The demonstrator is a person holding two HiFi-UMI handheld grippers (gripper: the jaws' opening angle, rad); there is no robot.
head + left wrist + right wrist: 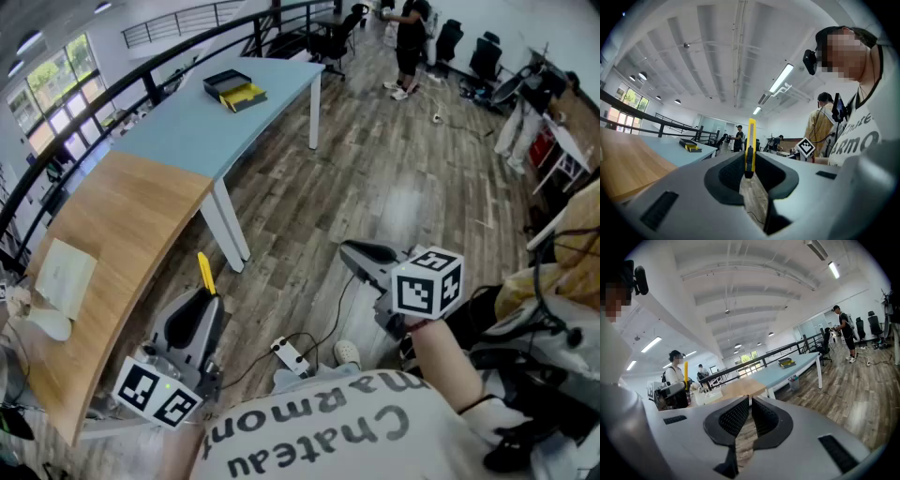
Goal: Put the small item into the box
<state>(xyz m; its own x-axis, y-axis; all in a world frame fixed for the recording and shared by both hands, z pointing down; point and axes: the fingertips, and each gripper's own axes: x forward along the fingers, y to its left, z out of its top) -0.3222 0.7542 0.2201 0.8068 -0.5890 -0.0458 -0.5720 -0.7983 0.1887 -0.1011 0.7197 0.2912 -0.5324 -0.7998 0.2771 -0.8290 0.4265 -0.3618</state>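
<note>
Left gripper: jaws clamped on the slim yellow item, which stands up out of them, over the wooden floor. Right gripper: jaws pressed together with nothing between them. The black-and-yellow box lies on the blue bench, well apart from the 2 grippers.

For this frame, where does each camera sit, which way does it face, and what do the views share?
Head view: on the person's head, looking steeply down at the floor and tables; shows the left claw, the right claw and the person's shirt.
Left gripper view: on the left claw, tilted up toward the ceiling; jaws shut on a yellow utility knife, the person's torso at right.
Right gripper view: on the right claw, facing across the room; jaws shut, empty.
Shared: all three show the black box on the blue table.
</note>
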